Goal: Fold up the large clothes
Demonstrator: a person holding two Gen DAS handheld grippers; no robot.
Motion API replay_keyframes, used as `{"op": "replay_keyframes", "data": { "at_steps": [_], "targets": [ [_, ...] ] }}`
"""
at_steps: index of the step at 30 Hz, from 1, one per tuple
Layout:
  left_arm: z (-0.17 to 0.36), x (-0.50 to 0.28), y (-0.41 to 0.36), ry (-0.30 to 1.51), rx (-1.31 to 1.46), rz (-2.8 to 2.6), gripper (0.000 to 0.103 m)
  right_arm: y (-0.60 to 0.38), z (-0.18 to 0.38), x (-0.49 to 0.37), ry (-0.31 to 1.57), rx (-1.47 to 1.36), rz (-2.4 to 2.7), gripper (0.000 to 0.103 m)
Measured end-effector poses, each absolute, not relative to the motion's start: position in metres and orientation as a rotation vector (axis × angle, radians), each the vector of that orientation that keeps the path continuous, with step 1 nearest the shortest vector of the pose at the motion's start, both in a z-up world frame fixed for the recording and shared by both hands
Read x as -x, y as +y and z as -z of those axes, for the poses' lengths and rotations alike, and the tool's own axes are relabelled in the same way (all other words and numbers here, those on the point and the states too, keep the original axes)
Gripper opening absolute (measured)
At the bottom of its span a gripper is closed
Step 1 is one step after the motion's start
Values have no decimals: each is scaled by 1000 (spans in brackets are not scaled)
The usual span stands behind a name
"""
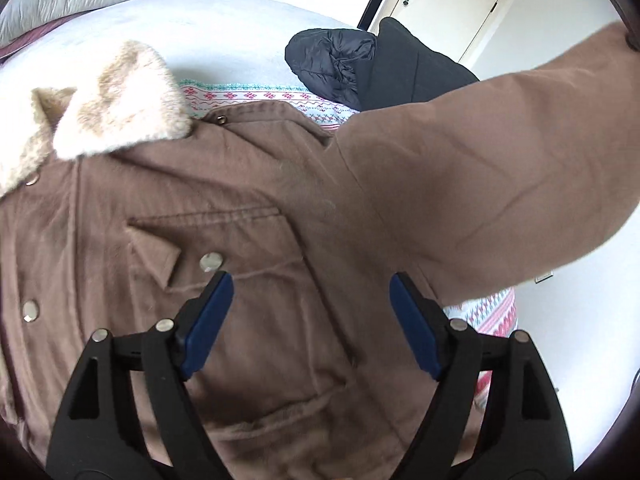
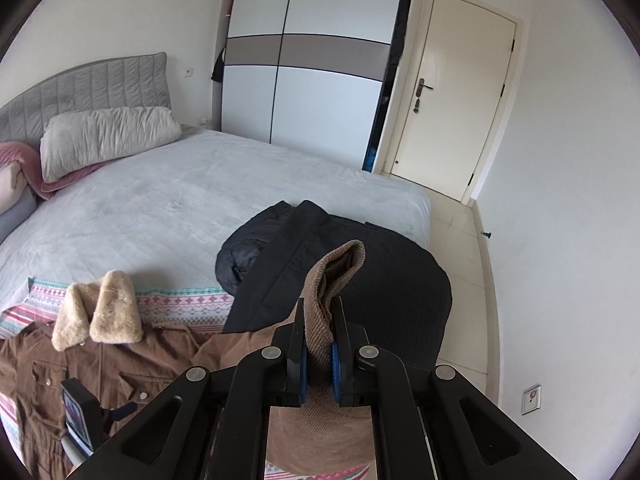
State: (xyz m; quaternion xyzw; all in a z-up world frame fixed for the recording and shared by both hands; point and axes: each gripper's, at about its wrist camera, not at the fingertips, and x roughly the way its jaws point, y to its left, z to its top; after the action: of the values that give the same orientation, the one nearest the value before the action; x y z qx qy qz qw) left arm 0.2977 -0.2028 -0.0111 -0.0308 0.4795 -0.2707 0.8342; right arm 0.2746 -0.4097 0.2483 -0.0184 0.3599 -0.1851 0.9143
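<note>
Jacket (image 1: 248, 216) in brown lies front-up on a patterned blanket (image 1: 256, 98) on the bed (image 2: 192, 200), collar (image 1: 116, 104) toward the pillow (image 2: 104, 136); its sleeve (image 1: 480, 176) is lifted sideways, cuff clamped in the right gripper (image 2: 319, 344); left gripper (image 1: 311, 312) hangs wide open above the chest; dark coats (image 2: 340, 264) lie just beside.

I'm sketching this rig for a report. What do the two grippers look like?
Both match: the left gripper and right gripper have matte black plastic linkage arms with triangular cut-outs and round silver pivot pins. Their fingers carry flat blue pads. No cables, markings or sleeves show.
</note>
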Motion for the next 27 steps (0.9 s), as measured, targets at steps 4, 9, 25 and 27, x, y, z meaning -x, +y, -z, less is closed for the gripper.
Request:
{"op": "replay_keyframes", "data": {
  "at_steps": [4,9,25,27],
  "targets": [
    [-11,-267,-147,997,38,555,81,-344,-258,-293,794,51,327,8],
    [-39,-246,-72,898,28,492,81,-255,-248,-321,882,71,249,9],
    [18,-269,46,951,422,467,80,-158,-194,-348,1029,-63,-84,52],
    [22,-275,37,961,398,484,78,-183,-176,-352,1058,-73,-48,52]
  ]
}}
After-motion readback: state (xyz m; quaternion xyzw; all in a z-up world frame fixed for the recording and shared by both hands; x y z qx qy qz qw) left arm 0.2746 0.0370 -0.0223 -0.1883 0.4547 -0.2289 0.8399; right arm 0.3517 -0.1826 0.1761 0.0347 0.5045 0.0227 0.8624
